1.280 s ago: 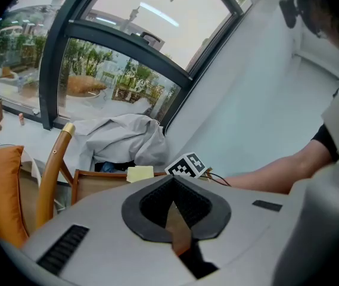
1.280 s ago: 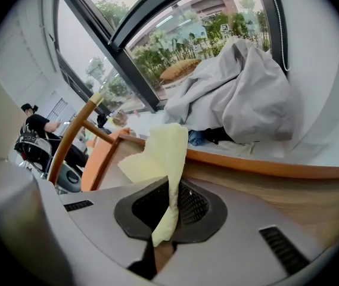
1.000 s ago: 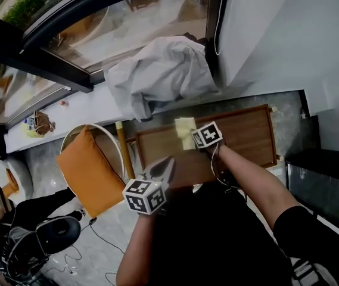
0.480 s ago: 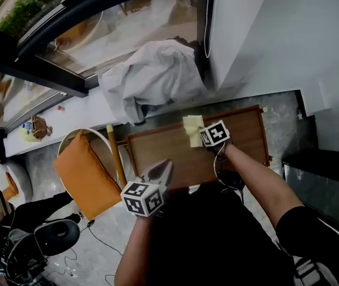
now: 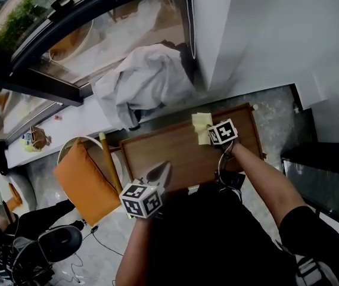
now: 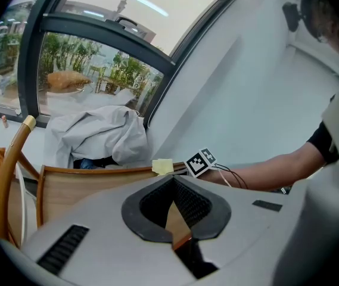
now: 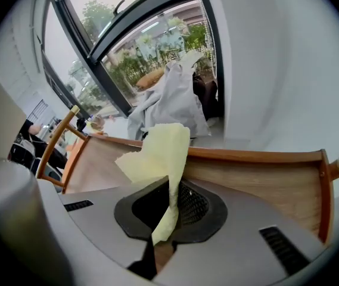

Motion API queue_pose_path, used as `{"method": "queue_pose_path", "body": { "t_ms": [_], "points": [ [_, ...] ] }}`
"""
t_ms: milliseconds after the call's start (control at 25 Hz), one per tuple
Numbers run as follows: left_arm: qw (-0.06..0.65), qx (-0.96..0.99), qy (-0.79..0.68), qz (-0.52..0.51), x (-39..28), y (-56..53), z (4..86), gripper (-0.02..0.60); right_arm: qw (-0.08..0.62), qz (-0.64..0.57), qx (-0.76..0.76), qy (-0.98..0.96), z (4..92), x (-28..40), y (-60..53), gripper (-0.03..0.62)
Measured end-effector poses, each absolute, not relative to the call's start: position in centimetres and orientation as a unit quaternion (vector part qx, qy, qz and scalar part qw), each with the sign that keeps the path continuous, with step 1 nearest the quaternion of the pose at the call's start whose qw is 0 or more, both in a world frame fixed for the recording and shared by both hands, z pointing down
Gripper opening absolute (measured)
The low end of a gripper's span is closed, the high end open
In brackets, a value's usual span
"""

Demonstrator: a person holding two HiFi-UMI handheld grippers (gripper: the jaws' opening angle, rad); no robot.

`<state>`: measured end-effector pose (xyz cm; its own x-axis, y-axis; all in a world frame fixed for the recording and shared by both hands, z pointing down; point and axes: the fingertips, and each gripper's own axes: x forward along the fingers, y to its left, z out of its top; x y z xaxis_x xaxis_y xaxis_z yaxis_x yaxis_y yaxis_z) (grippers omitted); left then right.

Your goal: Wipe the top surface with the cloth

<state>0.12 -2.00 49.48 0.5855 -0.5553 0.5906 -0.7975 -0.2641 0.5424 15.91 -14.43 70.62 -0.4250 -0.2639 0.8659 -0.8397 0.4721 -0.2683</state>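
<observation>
A wooden table top [image 5: 175, 154] with a raised rim lies below me. My right gripper [image 5: 212, 131] is shut on a pale yellow cloth [image 5: 202, 127], which lies on the far right part of the top; in the right gripper view the cloth [image 7: 157, 157] stands up between the jaws over the wood [image 7: 258, 180]. My left gripper [image 5: 159, 173] hovers at the near edge of the table, jaws shut with nothing between them. In the left gripper view the cloth [image 6: 162, 166] and the right gripper's marker cube [image 6: 199, 162] show across the wooden top [image 6: 80, 189].
A crumpled white sheet [image 5: 142, 82] is heaped on the sill behind the table, under a dark-framed window. A chair with an orange cushion [image 5: 86, 177] stands to the left. A white wall [image 5: 264, 34] rises at the right, a dark cabinet [image 5: 321, 180] lower right.
The right gripper has slid the yellow cloth to the right along the far side of the table top. The left gripper has stayed at the near edge.
</observation>
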Motion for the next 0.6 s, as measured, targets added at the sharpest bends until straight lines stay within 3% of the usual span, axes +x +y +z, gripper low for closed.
{"method": "queue_pose_path", "body": {
  "t_ms": [600],
  "points": [
    [0.433, 0.790, -0.411, 0.140, 5.0, -1.2, 50.2, 0.008, 0.401, 0.349, 0.416, -0.738, 70.1, 25.7, -15.8, 0.032]
  ]
}}
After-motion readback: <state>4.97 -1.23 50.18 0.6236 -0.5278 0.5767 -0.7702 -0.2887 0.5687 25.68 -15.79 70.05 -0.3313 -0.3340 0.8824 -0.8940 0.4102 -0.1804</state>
